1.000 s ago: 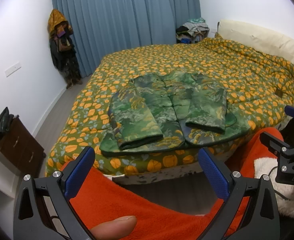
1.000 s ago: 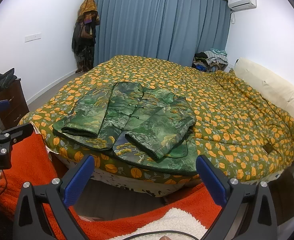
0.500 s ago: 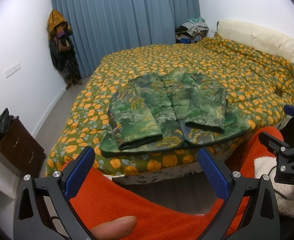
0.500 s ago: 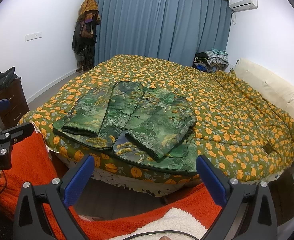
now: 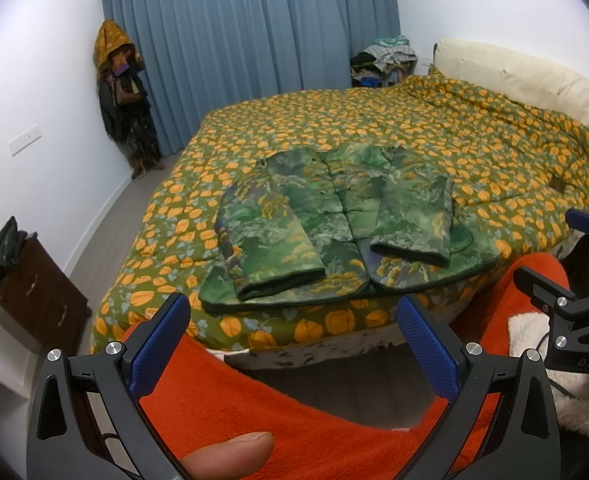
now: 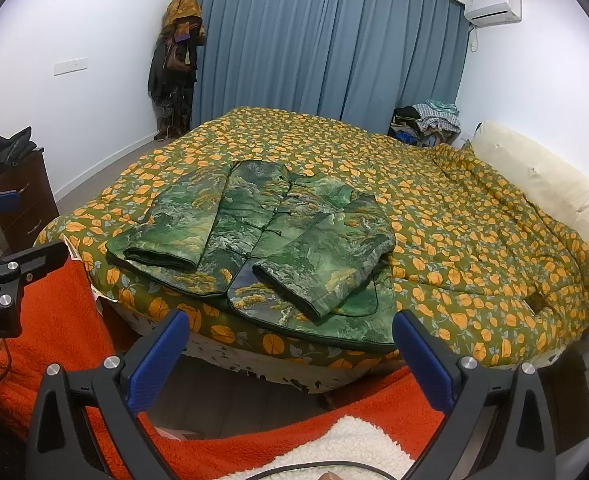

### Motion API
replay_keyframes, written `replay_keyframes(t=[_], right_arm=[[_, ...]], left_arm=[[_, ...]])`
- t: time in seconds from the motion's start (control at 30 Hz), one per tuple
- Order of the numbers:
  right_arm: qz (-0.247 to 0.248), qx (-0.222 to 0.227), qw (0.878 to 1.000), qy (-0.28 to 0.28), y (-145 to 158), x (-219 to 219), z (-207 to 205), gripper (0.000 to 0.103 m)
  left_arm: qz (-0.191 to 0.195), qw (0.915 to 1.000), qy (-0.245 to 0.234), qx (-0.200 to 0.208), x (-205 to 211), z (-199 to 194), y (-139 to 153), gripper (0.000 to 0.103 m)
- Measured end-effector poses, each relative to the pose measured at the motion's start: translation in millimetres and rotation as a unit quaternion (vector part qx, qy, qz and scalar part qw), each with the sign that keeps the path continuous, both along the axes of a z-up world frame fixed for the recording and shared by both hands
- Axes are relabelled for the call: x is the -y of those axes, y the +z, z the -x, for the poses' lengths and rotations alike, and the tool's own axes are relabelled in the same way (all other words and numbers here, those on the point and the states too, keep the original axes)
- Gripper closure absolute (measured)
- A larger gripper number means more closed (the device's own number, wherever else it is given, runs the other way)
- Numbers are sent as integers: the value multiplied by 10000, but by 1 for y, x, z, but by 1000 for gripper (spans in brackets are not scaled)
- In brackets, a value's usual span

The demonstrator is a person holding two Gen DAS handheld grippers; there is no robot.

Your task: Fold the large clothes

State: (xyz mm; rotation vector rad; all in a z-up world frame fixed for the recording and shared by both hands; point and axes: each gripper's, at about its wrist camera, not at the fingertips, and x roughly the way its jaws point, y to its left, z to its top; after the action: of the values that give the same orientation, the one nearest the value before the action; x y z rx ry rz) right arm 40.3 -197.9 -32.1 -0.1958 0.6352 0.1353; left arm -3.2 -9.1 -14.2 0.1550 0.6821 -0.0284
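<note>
jacket (image 5: 334,224) in a green landscape print lies flat near the foot edge of the bed (image 5: 494,152), front side up, its knot buttons running down the middle and both sleeves folded inward over the body so the cuffs point toward the hem. the hem reaches right to the edge of the mattress, resting on an olive quilt (image 6: 474,216) covered in orange flowers. the left tool (image 5: 294,334) hangs in the air short of the bed, its blue-padded fingers spread wide with nothing between them, well apart from the jacket. the right tool (image 6: 290,344) hangs likewise, fingers spread and empty, also short of the mattress edge. a thumb tip (image 5: 230,452) shows at the bottom of the left wrist view. below both tools is orange fleece clothing (image 5: 254,412) with a white fleecy lining (image 6: 350,444). blue curtains (image 6: 314,48) cover the far wall, coats hang in the corner (image 6: 178,56), a dark wooden dresser (image 5: 34,304) stands against the left wall with something black on top, a heap of clothes (image 6: 430,120) sits beyond the bed, a cream headboard (image 6: 542,184) runs along the right, and an air conditioner (image 6: 494,4) is mounted high on the wall.
</note>
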Motion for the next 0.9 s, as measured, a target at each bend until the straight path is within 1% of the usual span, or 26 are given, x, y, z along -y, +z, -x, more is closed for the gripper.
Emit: replay_keyframes(t=[0.9], right_arm=[[58, -8, 10000, 41, -1, -3, 1, 0]], left_arm=[[2, 10000, 4, -4, -1, 0, 0, 0]])
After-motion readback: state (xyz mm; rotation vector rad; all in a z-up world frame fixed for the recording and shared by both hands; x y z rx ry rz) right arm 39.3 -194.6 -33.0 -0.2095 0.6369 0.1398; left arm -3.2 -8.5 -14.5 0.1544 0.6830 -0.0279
